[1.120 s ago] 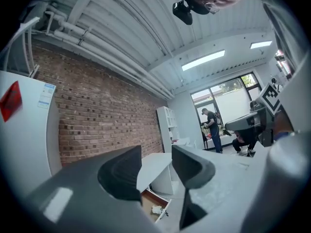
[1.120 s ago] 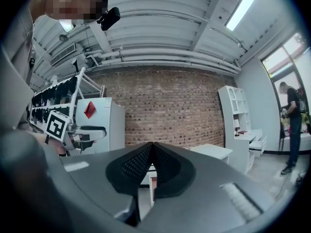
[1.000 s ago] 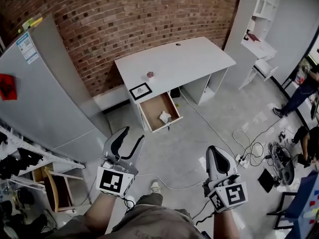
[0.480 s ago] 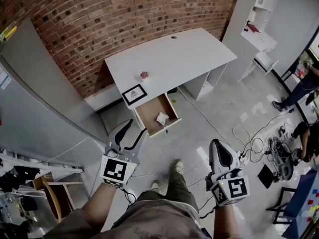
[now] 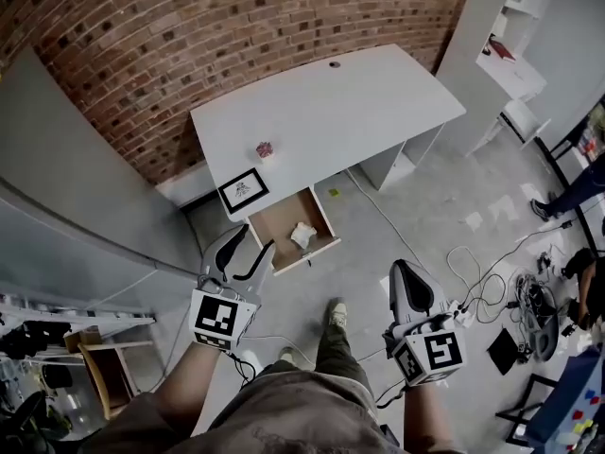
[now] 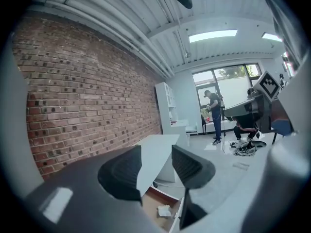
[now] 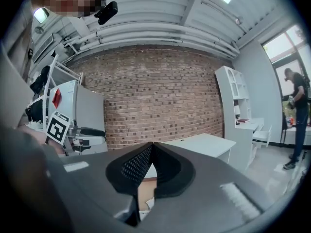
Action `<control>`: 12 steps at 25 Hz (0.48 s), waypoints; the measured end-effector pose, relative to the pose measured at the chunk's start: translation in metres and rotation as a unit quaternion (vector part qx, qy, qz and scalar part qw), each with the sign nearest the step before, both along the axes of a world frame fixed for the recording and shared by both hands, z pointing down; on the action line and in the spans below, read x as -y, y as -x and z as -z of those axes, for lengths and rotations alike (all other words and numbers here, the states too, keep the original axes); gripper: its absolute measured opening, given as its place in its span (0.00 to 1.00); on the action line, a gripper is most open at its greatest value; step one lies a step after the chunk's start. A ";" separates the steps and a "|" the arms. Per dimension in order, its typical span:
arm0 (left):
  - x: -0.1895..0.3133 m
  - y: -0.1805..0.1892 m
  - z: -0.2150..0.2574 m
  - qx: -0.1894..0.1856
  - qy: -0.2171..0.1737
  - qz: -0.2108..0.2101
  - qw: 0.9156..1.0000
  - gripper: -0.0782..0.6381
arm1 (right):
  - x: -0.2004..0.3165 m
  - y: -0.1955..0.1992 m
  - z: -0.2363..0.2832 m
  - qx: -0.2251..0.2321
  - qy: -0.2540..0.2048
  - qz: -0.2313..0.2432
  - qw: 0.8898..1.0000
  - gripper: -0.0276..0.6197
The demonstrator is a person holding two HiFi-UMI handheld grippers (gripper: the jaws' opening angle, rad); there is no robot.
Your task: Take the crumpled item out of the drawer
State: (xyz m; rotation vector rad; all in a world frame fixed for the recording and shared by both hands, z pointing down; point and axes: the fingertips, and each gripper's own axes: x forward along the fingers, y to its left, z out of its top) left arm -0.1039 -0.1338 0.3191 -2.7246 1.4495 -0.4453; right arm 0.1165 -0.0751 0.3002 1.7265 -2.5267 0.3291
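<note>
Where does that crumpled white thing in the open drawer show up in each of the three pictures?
Head view: the crumpled white item lies in the open drawer, just left of centre.
Left gripper view: it sits bottom centre, in the drawer, below the parted jaws.
Right gripper view: probably the white scrap under the closed jaws.
Shared landmark: the white desk.

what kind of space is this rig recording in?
Probably an office or lab workspace, loft style: a bare brick wall, a white desk with its drawer pulled open, white shelving, and loose cables across a concrete floor.
</note>
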 end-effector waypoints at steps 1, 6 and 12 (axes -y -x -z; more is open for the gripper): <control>0.009 -0.005 -0.003 0.002 0.004 0.005 1.000 0.37 | 0.012 -0.006 -0.003 -0.003 0.005 0.005 1.000 0.09; 0.052 -0.029 -0.024 0.020 0.027 0.032 0.999 0.37 | 0.072 -0.033 -0.014 -0.016 0.018 0.041 0.999 0.09; 0.095 -0.045 -0.041 0.031 0.051 0.070 0.996 0.37 | 0.134 -0.048 -0.028 -0.011 0.027 0.090 0.996 0.09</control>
